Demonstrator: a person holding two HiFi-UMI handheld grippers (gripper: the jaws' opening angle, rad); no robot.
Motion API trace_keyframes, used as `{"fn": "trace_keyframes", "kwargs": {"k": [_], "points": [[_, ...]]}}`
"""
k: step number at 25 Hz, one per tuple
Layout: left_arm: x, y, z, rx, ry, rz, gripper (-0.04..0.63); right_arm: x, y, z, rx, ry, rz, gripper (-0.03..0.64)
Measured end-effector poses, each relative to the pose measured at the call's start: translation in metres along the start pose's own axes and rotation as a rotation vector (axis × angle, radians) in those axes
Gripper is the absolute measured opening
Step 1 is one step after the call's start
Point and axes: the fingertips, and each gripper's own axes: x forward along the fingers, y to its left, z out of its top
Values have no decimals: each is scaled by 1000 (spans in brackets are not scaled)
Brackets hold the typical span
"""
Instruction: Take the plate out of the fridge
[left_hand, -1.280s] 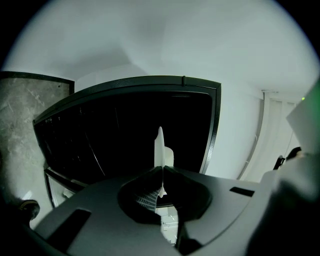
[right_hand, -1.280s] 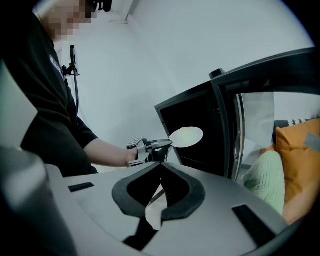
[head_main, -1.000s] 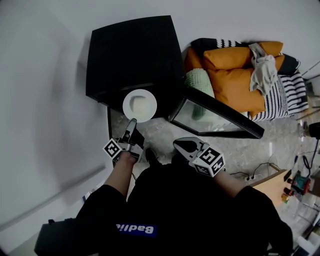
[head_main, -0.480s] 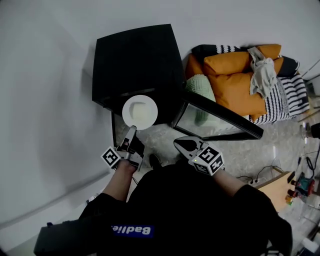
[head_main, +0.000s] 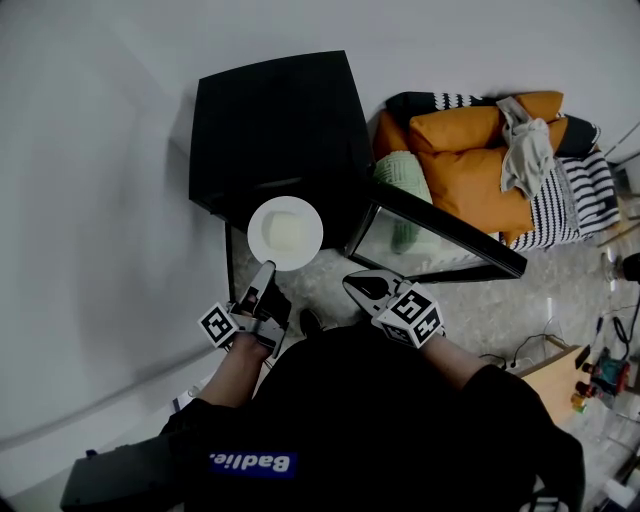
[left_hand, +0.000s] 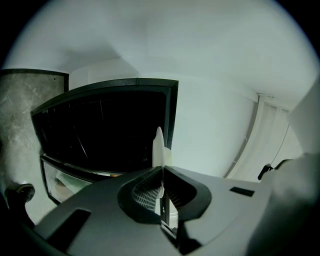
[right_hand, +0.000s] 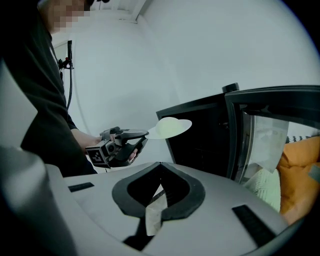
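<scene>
- head view: the left gripper (head_main: 262, 275) is clamped on the near rim of the white plate (head_main: 285, 232). the plate is in the air in front of the black fridge (head_main: 270, 120), over the floor (head_main: 330, 265) and outside the cabinet.
- the fridge door (head_main: 430, 235) stands open to the right. the right gripper (head_main: 362, 285) hangs beside it with its jaws together and nothing in them.
- judgement: the plate looks to be out of the fridge, so what is left is carrying it clear. only one spot on the rim bears it, so the grip should be firm and the wrist steady to keep the far edge from dipping.
- left gripper view: the plate (left_hand: 159, 145) shows edge-on as a thin pale blade standing up out of the closed jaws of the left gripper (left_hand: 162, 170). the dark mouth of the fridge (left_hand: 100, 130) lies behind it and the pale wall (left_hand: 215, 125) to the right.
- judgement: the bite on the rim looks shallow, so a slow, smooth pull away from the fridge would be safer than a swing.
- right gripper view: the right gripper (right_hand: 160, 165) is shut and empty. past it the left gripper (right_hand: 142, 134) holds the plate (right_hand: 170, 127) roughly level, just outside the fridge (right_hand: 200, 135), with the door (right_hand: 260, 135) further right.
- judgement: the plate's path should stay well off the door edge. the free right gripper could steady the far rim if the plate sags.
</scene>
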Motion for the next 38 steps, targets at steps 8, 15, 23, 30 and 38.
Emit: {"fn": "trace_keyframes", "kwargs": {"k": [8, 15, 23, 30, 38], "points": [[-10, -23, -10, 2, 25, 2, 15, 7, 10, 7, -23, 1, 23, 8], [-12, -48, -17, 1, 47, -19, 15, 10, 15, 12, -31, -11, 36, 8], [-11, -67, -24, 1, 52, -55, 15, 5, 19, 24, -63, -70, 33, 8], [-11, -70, -34, 11, 73, -62, 15, -2, 23, 27, -83, -98, 35, 8], [-12, -72, -40, 13, 86, -65, 15, -7, 25, 25, -81, -105, 31, 8]]}}
